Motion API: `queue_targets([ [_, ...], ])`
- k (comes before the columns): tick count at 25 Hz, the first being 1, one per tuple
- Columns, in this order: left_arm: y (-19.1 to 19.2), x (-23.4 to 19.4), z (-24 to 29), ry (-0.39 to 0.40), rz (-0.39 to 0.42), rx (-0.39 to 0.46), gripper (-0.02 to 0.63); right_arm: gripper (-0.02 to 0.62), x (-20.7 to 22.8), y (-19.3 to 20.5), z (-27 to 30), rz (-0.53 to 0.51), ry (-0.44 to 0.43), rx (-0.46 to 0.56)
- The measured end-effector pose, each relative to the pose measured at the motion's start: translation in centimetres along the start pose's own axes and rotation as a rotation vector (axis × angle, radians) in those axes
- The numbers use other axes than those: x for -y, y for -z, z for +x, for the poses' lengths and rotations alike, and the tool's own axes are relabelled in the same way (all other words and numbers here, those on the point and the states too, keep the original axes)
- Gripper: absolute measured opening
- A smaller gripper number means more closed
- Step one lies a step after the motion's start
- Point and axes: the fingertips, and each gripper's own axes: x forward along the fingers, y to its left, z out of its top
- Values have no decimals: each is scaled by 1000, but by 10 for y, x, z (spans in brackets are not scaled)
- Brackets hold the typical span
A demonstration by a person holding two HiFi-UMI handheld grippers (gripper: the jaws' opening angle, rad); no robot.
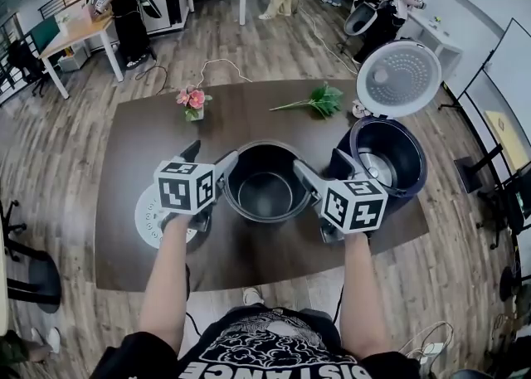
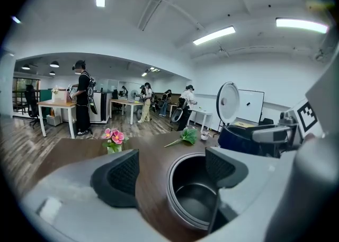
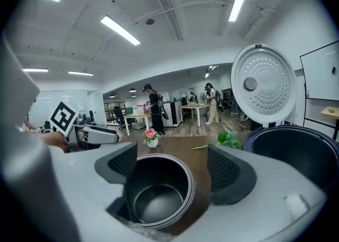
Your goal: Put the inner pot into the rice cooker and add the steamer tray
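Upright at the middle of a dark wooden table [image 1: 124,162], the round, dark metal inner pot [image 1: 264,185] stands mouth up, its axis vertical. The left gripper [image 1: 209,157] holds its black ribbed jaws wide apart astride the pot's left rim, clamping nothing. The right gripper [image 1: 323,167] is spread just as wide at the right rim, also empty. Just beside the pot, the navy rice cooker [image 1: 412,187] sits with its round, dimpled lid [image 1: 398,79] raised. A flat white steamer tray [image 1: 148,218] with holes lies beneath the left gripper.
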Motion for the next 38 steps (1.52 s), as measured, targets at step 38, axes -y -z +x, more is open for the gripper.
queue_targets([
  [38,117,9,53,125,-351,-277,200,185,26,135,41,252,71,-323],
])
